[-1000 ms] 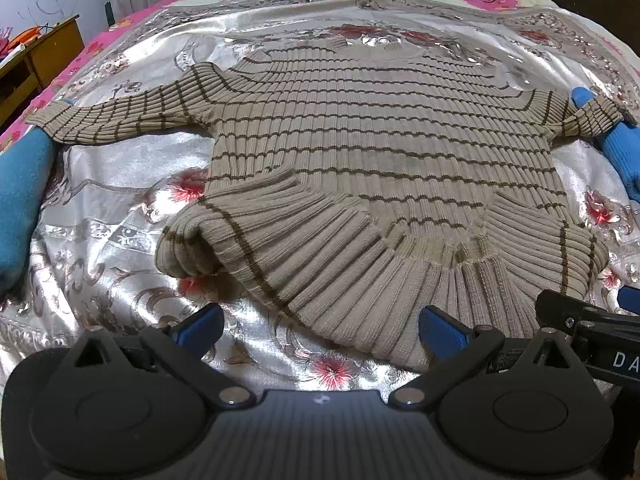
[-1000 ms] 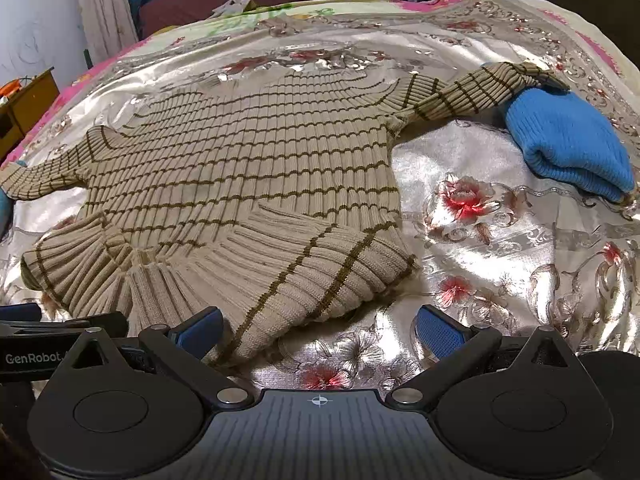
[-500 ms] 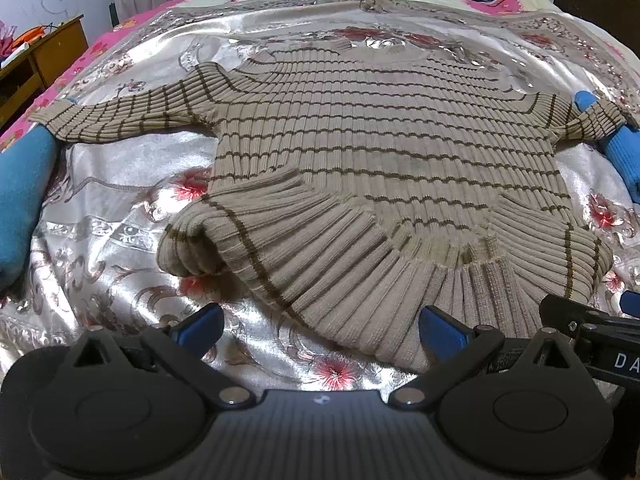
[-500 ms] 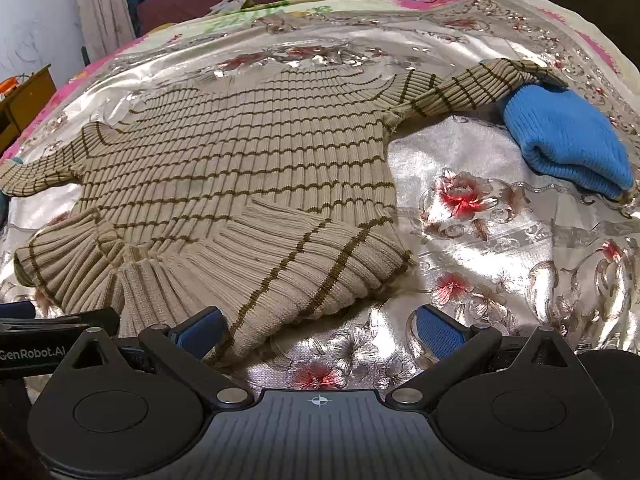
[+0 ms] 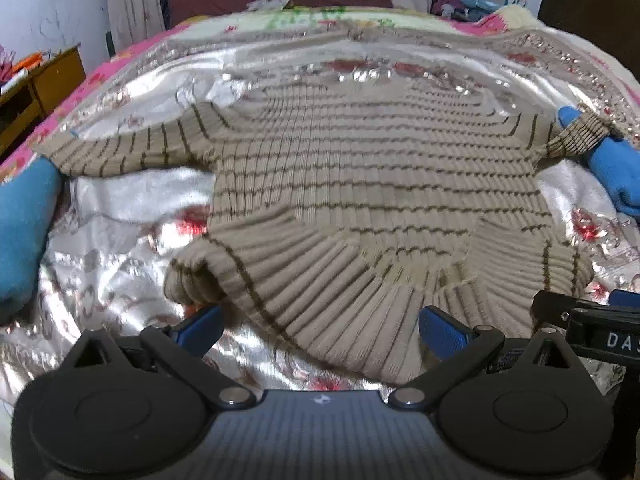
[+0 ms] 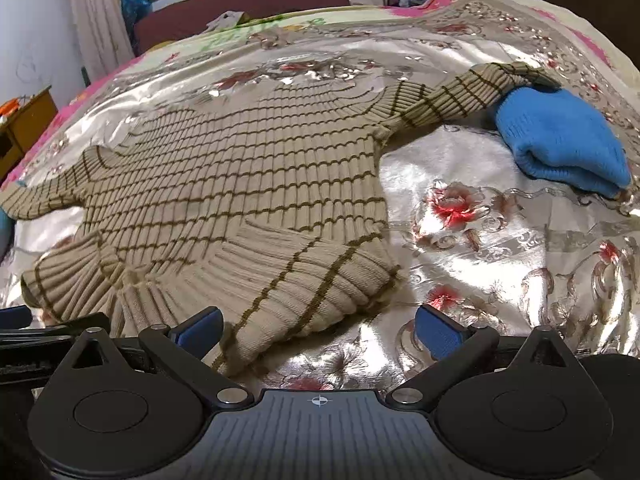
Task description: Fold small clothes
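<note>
A beige ribbed sweater with brown stripes lies flat on the bed, sleeves spread to both sides, its hem rumpled and turned up at both near corners. My left gripper is open, its blue pads either side of the near left part of the hem. My right gripper is open over the near right hem corner of the sweater. Neither holds anything. The right gripper's body shows in the left wrist view.
The bed has a shiny silver floral cover. A folded blue knit garment lies under the right sleeve end. Another blue garment lies at the left edge. A wooden table stands left of the bed.
Both grippers have tilted up and come slightly closer to the hem; the far end of the bed and the headboard now show. The sweater has not moved.
</note>
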The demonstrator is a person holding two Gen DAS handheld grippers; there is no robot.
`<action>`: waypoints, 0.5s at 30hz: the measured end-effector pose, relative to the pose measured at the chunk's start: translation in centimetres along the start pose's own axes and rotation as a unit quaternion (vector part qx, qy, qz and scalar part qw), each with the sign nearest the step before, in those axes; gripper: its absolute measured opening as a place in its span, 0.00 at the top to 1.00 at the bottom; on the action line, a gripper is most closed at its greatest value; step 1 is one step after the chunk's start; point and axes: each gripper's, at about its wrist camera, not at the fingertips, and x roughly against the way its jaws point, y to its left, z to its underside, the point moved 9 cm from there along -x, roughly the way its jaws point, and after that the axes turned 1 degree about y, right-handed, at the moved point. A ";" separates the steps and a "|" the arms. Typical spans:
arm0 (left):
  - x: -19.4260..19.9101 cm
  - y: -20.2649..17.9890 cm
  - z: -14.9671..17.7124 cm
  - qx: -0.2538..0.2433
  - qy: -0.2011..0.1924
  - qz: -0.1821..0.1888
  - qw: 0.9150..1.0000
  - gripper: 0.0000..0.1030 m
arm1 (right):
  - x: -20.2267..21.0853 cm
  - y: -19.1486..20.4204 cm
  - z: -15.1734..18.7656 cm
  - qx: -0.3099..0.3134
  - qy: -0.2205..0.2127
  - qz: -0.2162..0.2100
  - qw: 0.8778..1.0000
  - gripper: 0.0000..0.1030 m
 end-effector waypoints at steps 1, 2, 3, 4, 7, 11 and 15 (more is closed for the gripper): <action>0.3 0.0 -0.3 -0.003 -0.006 0.001 1.000 0.00 | 0.0 0.1 -0.3 0.003 -0.001 -0.007 1.000 0.01; 0.4 0.1 -0.6 -0.004 -0.009 0.003 1.000 0.00 | 0.0 0.2 -0.6 0.008 -0.005 -0.010 1.000 0.01; 0.5 0.2 -0.8 -0.002 -0.011 0.007 1.000 0.00 | 0.0 0.3 -1.2 0.015 -0.010 -0.011 1.000 0.01; 0.5 0.4 -1.0 0.000 -0.011 0.007 1.000 0.00 | 0.0 0.4 -1.6 0.022 -0.014 -0.014 1.000 0.01; 0.1 1.2 -1.8 0.006 -0.008 0.005 1.000 0.00 | -0.2 0.6 -3.1 0.029 -0.020 -0.023 0.999 0.01; -0.5 1.3 -3.3 0.008 -0.011 0.012 1.000 0.00 | -1.2 0.7 -4.6 0.022 -0.010 -0.038 0.999 0.01; -2.1 0.4 -4.5 -0.005 -0.009 0.021 1.000 0.00 | -2.8 1.3 -4.6 0.039 0.011 -0.047 0.998 0.01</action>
